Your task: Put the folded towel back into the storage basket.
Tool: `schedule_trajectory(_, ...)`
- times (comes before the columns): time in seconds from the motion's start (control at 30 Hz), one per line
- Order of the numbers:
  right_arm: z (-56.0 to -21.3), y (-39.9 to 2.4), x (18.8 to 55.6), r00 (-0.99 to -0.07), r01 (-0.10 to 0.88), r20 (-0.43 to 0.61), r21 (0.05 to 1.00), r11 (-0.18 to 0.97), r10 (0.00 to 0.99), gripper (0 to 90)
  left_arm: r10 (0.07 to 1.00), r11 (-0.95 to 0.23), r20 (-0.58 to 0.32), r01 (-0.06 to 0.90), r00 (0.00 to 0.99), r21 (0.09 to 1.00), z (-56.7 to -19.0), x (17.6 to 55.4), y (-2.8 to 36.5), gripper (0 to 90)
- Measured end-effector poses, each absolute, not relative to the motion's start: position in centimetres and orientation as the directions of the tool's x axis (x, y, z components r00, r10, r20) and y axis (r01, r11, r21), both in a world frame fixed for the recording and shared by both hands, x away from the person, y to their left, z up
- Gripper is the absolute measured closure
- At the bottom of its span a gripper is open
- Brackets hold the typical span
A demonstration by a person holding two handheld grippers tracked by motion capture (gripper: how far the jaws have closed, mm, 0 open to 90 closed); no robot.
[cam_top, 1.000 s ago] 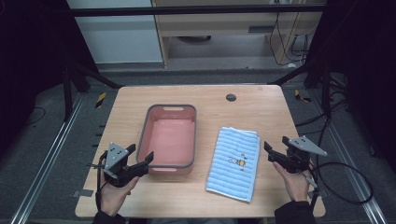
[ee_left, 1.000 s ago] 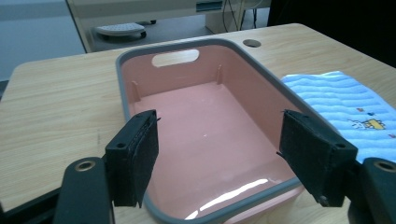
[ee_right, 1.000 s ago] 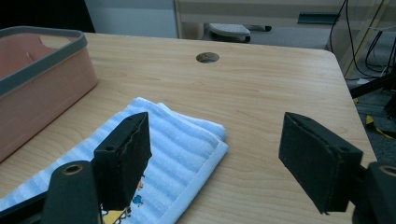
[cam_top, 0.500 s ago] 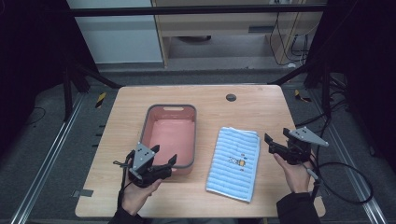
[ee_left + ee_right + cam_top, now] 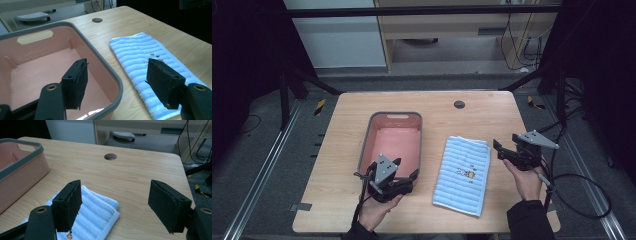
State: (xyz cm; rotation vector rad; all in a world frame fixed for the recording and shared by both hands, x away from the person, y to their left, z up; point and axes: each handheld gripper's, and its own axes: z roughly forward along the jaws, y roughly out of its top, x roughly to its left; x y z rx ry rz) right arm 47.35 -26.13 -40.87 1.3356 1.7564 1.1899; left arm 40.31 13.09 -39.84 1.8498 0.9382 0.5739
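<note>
Hovering with both sets of jaws apart and empty: left gripper (image 5: 404,181) over the near right corner of the pink basin (image 5: 393,140), right gripper (image 5: 507,152) just off the folded blue towel's (image 5: 464,172) right edge. Nothing visibly done yet; towel untouched, flat on the worktop (image 5: 472,112) just right of the basin. Long axis near-to-far, tilted slightly, far end leaning right. Likely next: grasping the towel.

pink bin (image 5: 395,142) | grey rim, empty, upright | under left gripper (image 5: 404,181) || striped blue towel (image 5: 463,174) | folded flat | between grippers, nearer right gripper (image 5: 501,150)
</note>
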Motion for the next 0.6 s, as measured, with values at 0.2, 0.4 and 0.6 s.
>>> schedule_trajectory(0.2, -40.6, -25.8, 48.0, -0.303, 0.398, 0.036, 0.913, 0.092, 0.952, 27.3, 0.793, -0.268, -0.004, 0.355, 0.61, 0.896, -40.1, 40.3, 12.0, 34.4)
schedule_trajectory(0.4, -40.5, -25.4, 48.7, -0.314, 0.414, 0.019, 0.903, 0.118, 0.949, 30.2, 0.778, -0.269, -0.018, 0.358, 0.629, 0.894, -40.5, 40.0, 10.6, 36.2)
schedule_trajectory(0.6, -40.8, -25.1, 49.5, -0.318, 0.435, 0.015, 0.891, 0.132, 0.948, 33.4, 0.769, -0.286, -0.011, 0.361, 0.639, 0.888, -41.1, 39.9, 9.5, 37.8)
